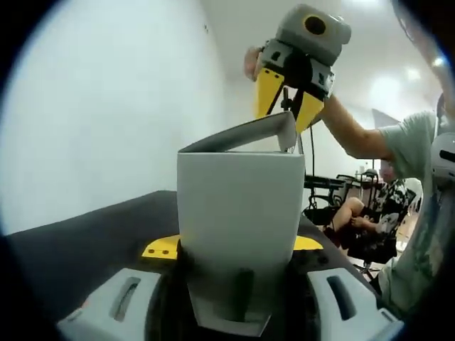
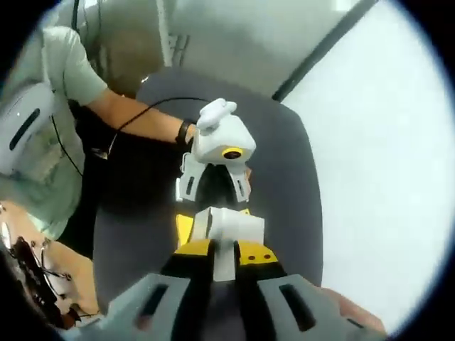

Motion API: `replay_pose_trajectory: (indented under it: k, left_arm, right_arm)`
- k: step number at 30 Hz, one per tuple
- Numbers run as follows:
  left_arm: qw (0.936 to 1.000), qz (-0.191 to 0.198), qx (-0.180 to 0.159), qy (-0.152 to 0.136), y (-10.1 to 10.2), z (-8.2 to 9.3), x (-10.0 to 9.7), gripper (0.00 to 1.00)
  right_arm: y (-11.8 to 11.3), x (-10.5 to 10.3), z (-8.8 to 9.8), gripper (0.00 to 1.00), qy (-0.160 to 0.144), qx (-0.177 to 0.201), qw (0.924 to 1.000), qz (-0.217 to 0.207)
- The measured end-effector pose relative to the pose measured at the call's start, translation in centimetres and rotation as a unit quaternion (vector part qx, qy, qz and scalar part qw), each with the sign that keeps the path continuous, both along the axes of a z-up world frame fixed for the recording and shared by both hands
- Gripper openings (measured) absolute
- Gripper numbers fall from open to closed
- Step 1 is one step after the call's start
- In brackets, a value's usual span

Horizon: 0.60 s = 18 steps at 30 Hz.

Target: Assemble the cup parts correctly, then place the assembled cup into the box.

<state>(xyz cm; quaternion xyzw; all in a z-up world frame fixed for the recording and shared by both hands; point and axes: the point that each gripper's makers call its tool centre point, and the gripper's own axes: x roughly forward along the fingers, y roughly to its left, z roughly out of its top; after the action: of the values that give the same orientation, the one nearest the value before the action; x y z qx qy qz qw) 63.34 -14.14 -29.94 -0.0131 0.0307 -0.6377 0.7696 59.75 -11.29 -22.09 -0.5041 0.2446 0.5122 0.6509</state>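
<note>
My left claw (image 1: 234, 284) clamps the grey box (image 1: 240, 206) near its base, above the dark counter (image 1: 85, 241). My right claw (image 1: 288, 106) pinches its far flap (image 1: 284, 131) from above (no cup seen). Opposing pulls could tear the flap.

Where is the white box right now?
The white box stands over the dark table, held between the left gripper's jaws. The right gripper comes from above, pinching its top flap.
</note>
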Motion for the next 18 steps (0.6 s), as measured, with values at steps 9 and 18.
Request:
replay_pose_trajectory:
  k: [9, 18]
  left_arm:
    - [1.0000, 0.003, -0.001, 0.004, 0.0, 0.0, 0.2, 0.51]
    - [1.0000, 0.001, 0.001, -0.002, -0.2, 0.0, 0.0, 0.51]
  right_arm:
    - [0.0, -0.1, -0.5, 0.09, -0.008, 0.007, 0.9999, -0.002]
    - [-0.1, -0.1, 1.2, 0.11, 0.062, 0.067, 0.9957, -0.016]
